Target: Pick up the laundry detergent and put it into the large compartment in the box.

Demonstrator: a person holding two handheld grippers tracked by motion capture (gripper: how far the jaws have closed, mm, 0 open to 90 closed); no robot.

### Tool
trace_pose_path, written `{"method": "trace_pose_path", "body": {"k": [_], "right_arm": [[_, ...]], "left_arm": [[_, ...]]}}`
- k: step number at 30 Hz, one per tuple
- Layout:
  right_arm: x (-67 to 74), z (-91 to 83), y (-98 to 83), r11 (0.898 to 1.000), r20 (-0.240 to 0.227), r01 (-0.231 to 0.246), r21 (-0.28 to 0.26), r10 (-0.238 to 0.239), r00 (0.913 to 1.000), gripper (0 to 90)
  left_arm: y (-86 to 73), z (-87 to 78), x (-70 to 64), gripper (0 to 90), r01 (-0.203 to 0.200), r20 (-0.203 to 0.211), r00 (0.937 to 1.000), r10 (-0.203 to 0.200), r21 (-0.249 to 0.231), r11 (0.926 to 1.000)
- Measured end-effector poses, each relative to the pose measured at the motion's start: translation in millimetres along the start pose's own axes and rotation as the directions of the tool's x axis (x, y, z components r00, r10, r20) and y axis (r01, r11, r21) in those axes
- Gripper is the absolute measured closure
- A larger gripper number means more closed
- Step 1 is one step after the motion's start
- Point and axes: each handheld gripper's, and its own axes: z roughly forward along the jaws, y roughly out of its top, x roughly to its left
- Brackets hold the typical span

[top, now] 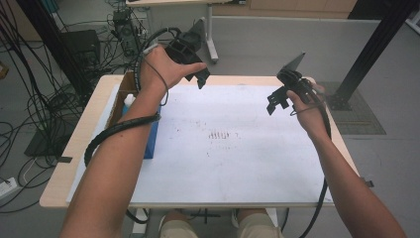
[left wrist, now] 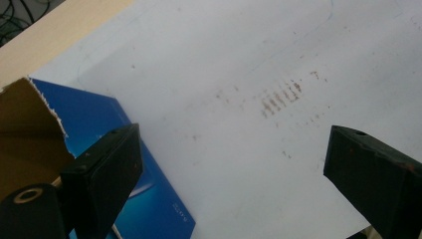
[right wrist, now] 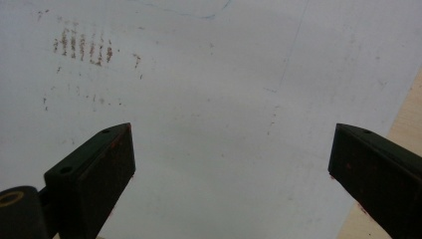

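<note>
My left gripper (top: 200,79) is held in the air over the far left part of the white sheet (top: 237,148). Its jaws stand wide apart in the left gripper view, with nothing between them (left wrist: 231,159). My right gripper (top: 276,101) hovers over the far right part of the sheet, also open and empty (right wrist: 231,159). A blue carton (top: 151,140) with a torn brown flap (left wrist: 25,124) sits at the sheet's left edge, below my left forearm. A white bottle top (top: 129,99) sticks up from it.
Brown smudge marks (top: 220,135) lie near the middle of the sheet. The wooden table edge (top: 69,148) rims the sheet. Cables and equipment (top: 74,54) crowd the floor at the left, and a black post (top: 376,44) rises at the right.
</note>
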Motion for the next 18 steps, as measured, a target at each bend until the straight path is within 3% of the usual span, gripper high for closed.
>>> {"method": "trace_pose_path", "body": {"k": [10, 18], "right_arm": [[-2.8, -0.3, -0.5, 1.000, -0.001, -0.007, 0.000, 0.007, 1.0000, 4.4], [-0.5, 1.0, 1.4, 1.000, 0.000, 0.001, 0.003, -0.001, 1.0000, 4.4]], "left_arm": [[7.9, 6.1, -13.9, 7.8, -0.053, -0.004, 0.9986, 0.054, 0.026, 0.9982], [8.2, 8.1, -18.0, 7.4, -0.065, -0.003, 0.9979, 0.065, 0.026, 0.9976]]}}
